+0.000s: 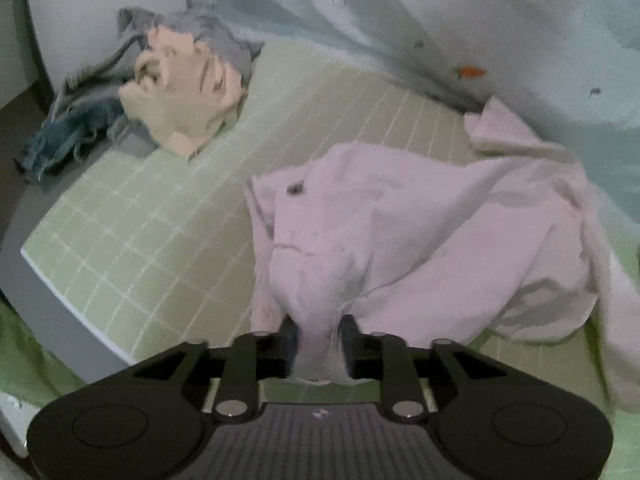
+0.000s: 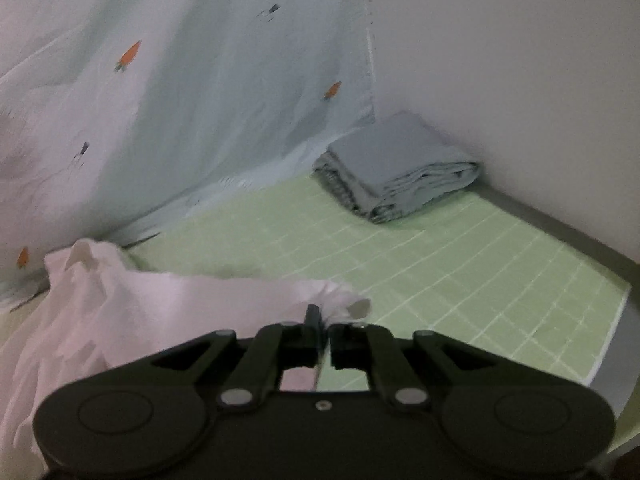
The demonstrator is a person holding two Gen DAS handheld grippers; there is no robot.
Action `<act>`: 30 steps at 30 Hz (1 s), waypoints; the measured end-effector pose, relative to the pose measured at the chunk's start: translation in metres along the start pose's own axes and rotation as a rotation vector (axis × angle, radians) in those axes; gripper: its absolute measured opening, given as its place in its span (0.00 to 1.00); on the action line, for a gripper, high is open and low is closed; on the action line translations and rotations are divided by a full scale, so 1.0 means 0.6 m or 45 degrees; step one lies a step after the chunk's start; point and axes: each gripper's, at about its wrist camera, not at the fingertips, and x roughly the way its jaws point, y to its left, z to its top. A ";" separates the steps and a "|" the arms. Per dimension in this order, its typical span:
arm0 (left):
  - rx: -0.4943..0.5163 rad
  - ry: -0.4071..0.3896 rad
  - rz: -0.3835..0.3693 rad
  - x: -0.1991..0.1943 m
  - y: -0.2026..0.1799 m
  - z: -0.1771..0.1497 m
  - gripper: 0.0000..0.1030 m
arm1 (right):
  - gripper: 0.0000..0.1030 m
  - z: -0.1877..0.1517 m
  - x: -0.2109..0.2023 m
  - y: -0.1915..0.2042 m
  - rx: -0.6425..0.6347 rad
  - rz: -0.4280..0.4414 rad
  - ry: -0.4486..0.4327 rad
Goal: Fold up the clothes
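Partway: one grey garment (image 2: 394, 168) folded in surface (image 2: 460, 256) corner, heap (image 1: 160, 96) unfolded at far end, pink garment (image 1: 420, 240) rumpled mid-surface, pinched by left gripper (image 1: 319, 334) and right gripper (image 2: 325, 330).

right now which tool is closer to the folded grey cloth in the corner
Right. The folded grey cloth lies ahead of the right tool across open mat. The left tool, gripping the pink garment, shows no such cloth in its view.
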 end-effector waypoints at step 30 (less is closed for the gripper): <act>-0.207 0.275 -0.074 0.270 0.010 0.095 0.28 | 0.98 -0.117 0.200 0.309 -0.571 0.055 0.403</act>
